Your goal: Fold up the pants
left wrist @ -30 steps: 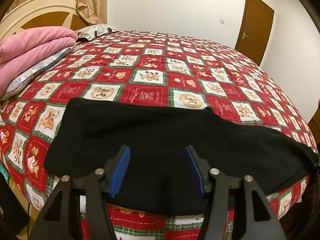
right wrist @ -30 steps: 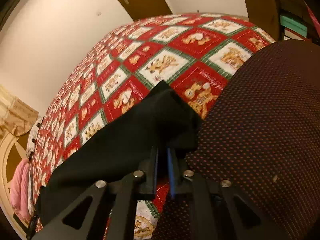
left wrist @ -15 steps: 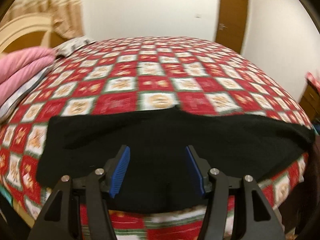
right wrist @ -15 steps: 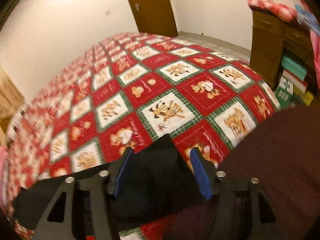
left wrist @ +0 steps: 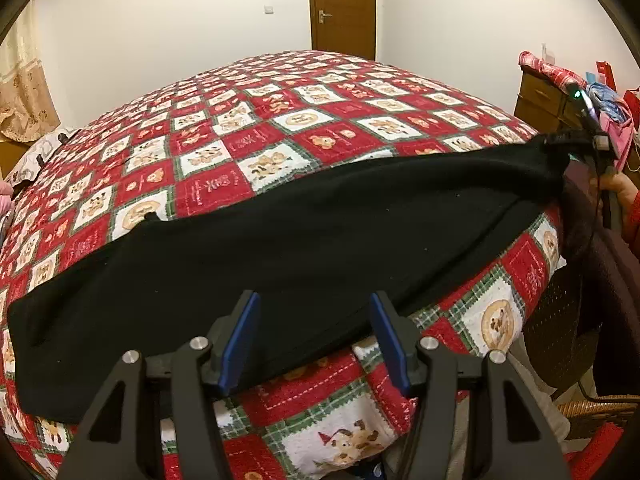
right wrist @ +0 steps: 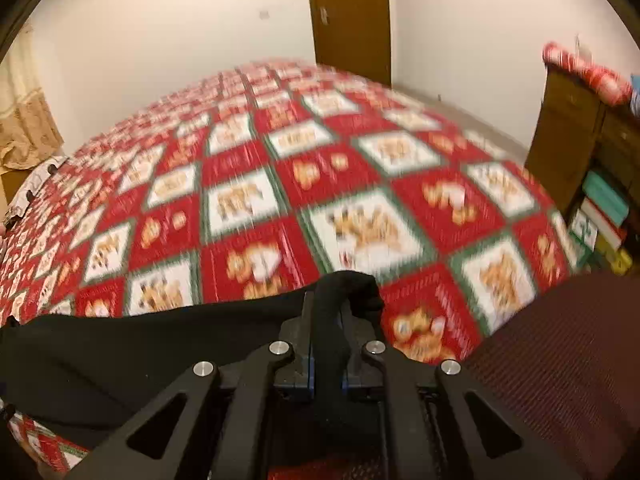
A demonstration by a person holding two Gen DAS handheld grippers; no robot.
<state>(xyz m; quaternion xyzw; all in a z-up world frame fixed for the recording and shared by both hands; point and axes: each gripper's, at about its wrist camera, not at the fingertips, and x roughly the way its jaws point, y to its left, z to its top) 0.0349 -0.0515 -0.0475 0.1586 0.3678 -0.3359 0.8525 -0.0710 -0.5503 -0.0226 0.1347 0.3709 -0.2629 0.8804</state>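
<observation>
On the bed (left wrist: 280,128), our right gripper (right wrist: 326,320) has just clamped the black pants (left wrist: 280,248); our left gripper (left wrist: 314,336) hovers, jaws apart.

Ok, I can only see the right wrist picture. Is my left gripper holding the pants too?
Observer: No. The left gripper is open above the pants, with nothing pinched.
Kid: Where do the pants lie?
Observer: They are spread along the near edge of the bed. One end is raised at the right gripper, whose jaws have just been closing with the fabric between them.
Kid: Who holds that one?
Observer: A hand with a red sleeve.
</observation>
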